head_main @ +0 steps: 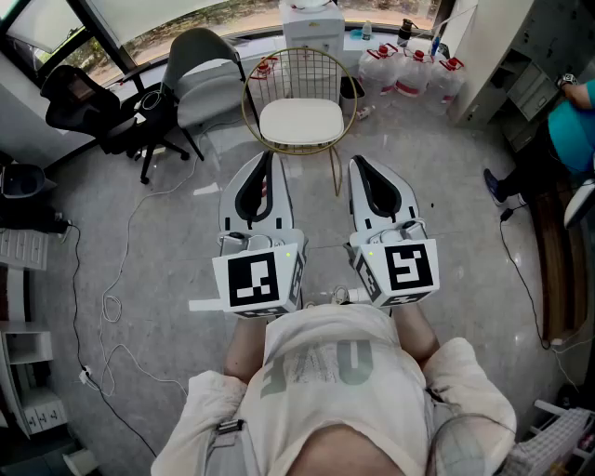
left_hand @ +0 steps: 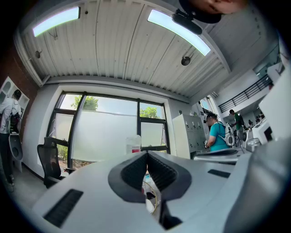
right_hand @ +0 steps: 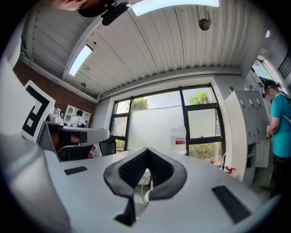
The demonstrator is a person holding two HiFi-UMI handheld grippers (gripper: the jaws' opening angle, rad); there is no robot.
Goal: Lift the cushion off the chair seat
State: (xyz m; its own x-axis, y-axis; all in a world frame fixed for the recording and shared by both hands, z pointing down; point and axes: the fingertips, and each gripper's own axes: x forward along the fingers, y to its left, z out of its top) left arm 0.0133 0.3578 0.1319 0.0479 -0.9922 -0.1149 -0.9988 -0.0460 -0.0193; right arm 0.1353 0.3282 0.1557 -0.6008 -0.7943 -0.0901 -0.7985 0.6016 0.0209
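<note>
A white cushion lies on the seat of a gold wire chair standing on the floor ahead of me. Both grippers are held side by side, level, just short of the chair's front edge. My left gripper is shut with nothing in it, its tips near the seat's front left corner. My right gripper is also shut and holds nothing, a little right of the seat's front right corner. In the left gripper view the ribbed pads meet at the tip; a sliver of cushion and gold wire shows below them. The right gripper view shows the same closed pads.
A black office chair and a grey chair stand to the left of the wire chair. Water jugs and a white unit sit behind it. A person in teal is at the right. Cables trail on the floor.
</note>
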